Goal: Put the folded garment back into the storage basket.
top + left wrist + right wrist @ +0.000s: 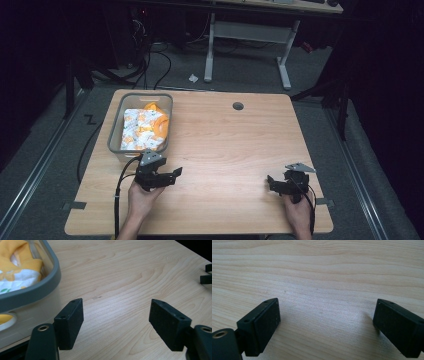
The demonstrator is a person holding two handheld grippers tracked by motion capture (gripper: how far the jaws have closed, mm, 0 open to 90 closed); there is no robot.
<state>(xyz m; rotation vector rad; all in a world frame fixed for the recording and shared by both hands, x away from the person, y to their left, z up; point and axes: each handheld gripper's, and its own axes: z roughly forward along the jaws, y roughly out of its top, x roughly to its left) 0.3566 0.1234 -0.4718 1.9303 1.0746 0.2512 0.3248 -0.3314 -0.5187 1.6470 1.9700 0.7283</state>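
Note:
A clear plastic bin with a grey rim [114, 131] stands at the table's left side, holding orange and white cloth [145, 128]. My left gripper [176, 173] sits just in front of the bin's near corner, pointing right, open with bare wood between its jaws. In the left gripper view the bin [37, 287] is close at the left with the cloth [17, 267] inside, and the gripper [116, 322] is open. My right gripper [270, 181] rests near the table's front right, pointing left, open. The right gripper view has the gripper [327, 327] over bare wood.
The wooden table [225, 145] has a round cable hole [238, 106] at its far edge. The other gripper's jaw tips [206, 275] appear at the right edge of the left gripper view. A desk frame [247, 47] and cables stand on the floor beyond.

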